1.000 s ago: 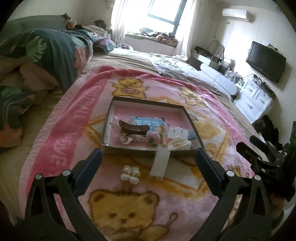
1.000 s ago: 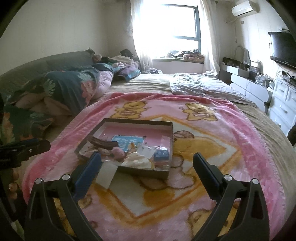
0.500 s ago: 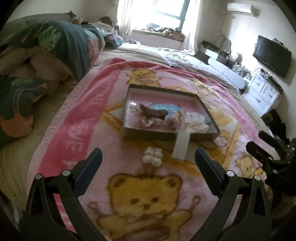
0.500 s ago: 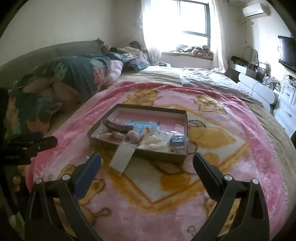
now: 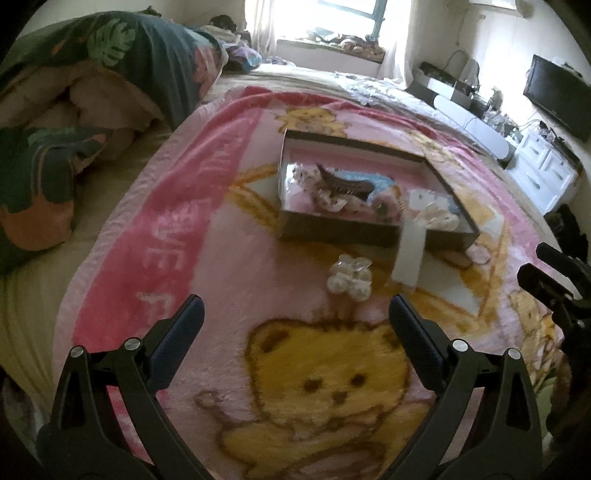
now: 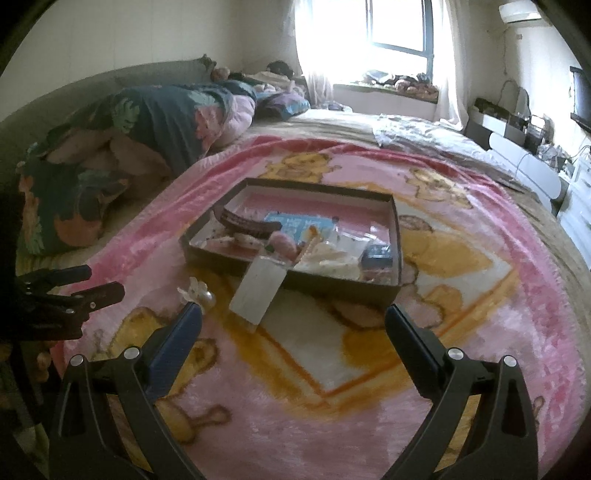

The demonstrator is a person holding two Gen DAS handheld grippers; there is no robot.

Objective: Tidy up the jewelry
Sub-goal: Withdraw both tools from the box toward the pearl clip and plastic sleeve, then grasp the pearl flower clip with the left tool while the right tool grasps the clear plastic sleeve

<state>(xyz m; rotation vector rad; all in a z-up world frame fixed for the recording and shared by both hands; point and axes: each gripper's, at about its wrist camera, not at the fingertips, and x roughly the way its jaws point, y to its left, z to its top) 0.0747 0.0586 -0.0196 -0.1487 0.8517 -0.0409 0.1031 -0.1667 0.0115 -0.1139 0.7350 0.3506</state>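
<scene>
A shallow dark box (image 5: 332, 230) (image 6: 397, 236) lies on the pink bear blanket. It holds a brown hair claw (image 5: 345, 182) (image 6: 243, 223), a blue card (image 6: 299, 223), a pink pompom (image 6: 282, 243) and other small pieces. A white card (image 5: 410, 254) (image 6: 258, 293) hangs over its near wall. A white pearl hair clip (image 5: 349, 277) (image 6: 197, 291) lies on the blanket in front of the box. My left gripper (image 5: 295, 319) is open and empty, just short of the pearl clip. My right gripper (image 6: 293, 325) is open and empty, short of the box.
The pink blanket (image 5: 207, 236) covers a bed. A dark floral duvet (image 5: 92, 92) is heaped at the left. A window (image 6: 391, 33) is at the back. White drawers (image 5: 546, 173) and a TV (image 5: 557, 96) stand to the right.
Both grippers have drawn back from the box, which now sits farther off in both views. The pearl clip has come into the right wrist view. Both stay open.
</scene>
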